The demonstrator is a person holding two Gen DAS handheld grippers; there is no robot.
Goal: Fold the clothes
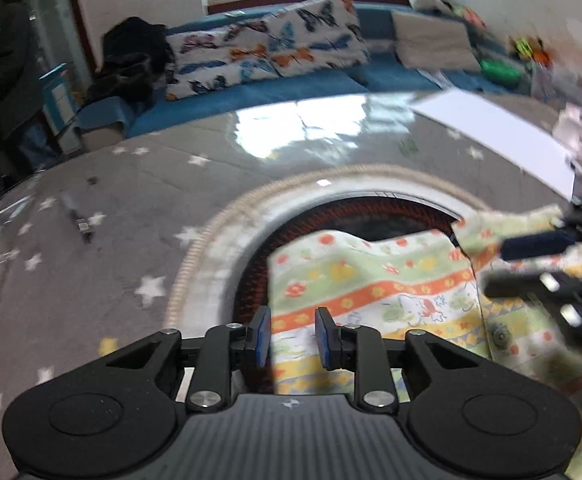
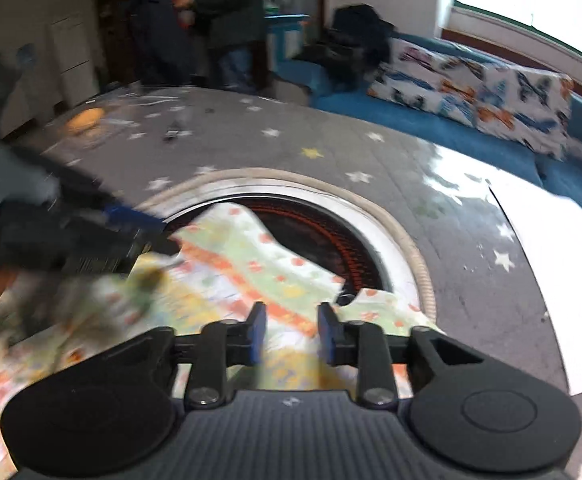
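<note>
A small garment (image 1: pixel 375 280) with green, orange and yellow printed stripes lies over the round heater recess (image 1: pixel 355 216) in the grey star-patterned table. My left gripper (image 1: pixel 293 334) is open just above the garment's near left part. My right gripper (image 2: pixel 292 330) is open over the garment (image 2: pixel 227 272) too; nothing sits between its pads. In the left wrist view the right gripper's fingers (image 1: pixel 531 244) show blurred at the right edge by a raised cloth corner (image 1: pixel 507 220). In the right wrist view the left gripper (image 2: pixel 143 232) shows blurred at the left.
A white sheet of paper (image 1: pixel 499 136) lies on the table at the far right. A blue sofa with butterfly cushions (image 1: pixel 267 48) runs behind the table. A black coat (image 1: pixel 131 56) lies on the sofa. People stand at the far left (image 2: pixel 211 12). Small items (image 1: pixel 81 226) lie on the tablecloth.
</note>
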